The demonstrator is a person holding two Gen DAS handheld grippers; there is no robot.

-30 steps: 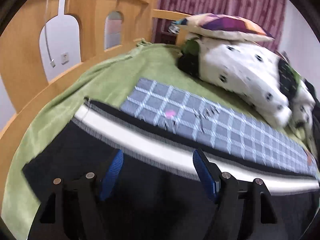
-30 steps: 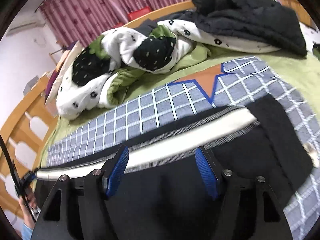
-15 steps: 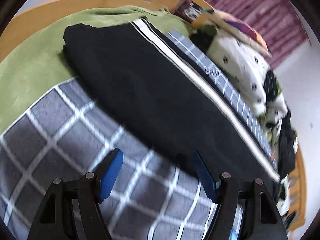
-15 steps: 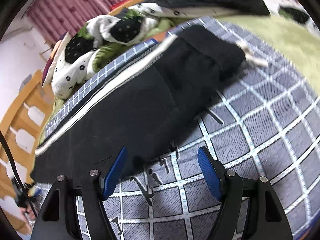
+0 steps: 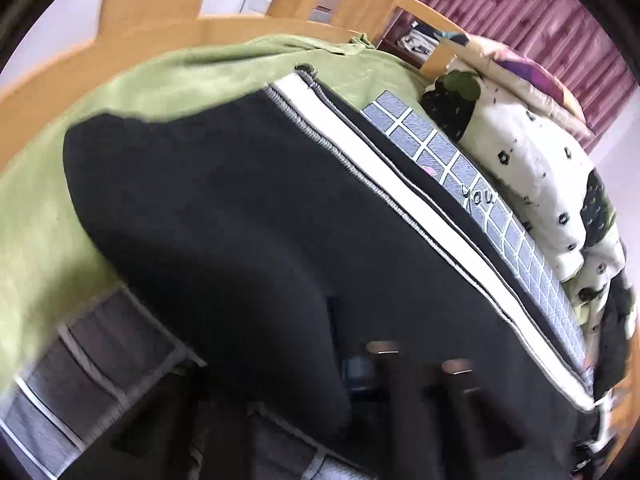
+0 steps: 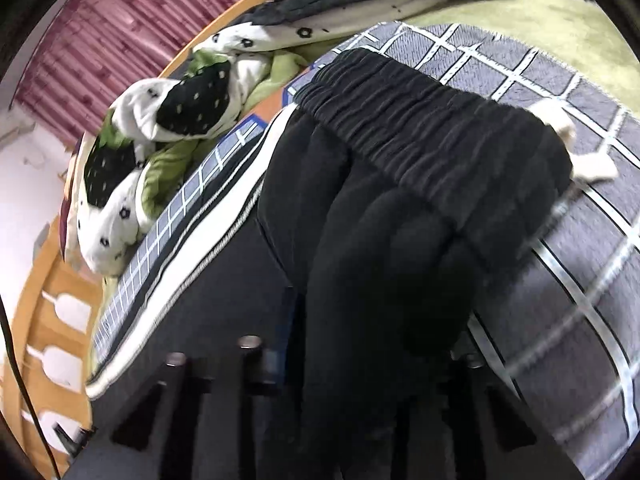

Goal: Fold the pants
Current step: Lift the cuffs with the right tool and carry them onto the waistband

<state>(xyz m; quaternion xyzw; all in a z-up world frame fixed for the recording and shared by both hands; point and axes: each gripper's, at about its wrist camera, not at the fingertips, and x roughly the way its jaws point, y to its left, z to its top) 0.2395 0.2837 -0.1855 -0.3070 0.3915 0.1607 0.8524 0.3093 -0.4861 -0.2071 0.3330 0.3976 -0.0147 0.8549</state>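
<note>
Bed with green sheet point(image 5: 52, 184) and grey checked blanket point(image 6: 576, 320), black pants point(image 5: 248, 216) spread across both.
Left gripper point(image 5: 360, 368) at 6 o'clock, buried under dark cloth, blurred; fingers apart or together, cannot tell. Right gripper point(image 6: 360, 352) at 6 o'clock, pants bunched over it, elastic waistband point(image 6: 432, 128) toward 1 o'clock; finger state likewise unreadable. White side stripe point(image 5: 400, 184) running 11 to 4 o'clock. Spotted quilt point(image 5: 532, 168) at 2 o'clock.

Bedroom: wooden bed frame point(image 5: 168, 36), pillow point(image 5: 532, 76)
</note>
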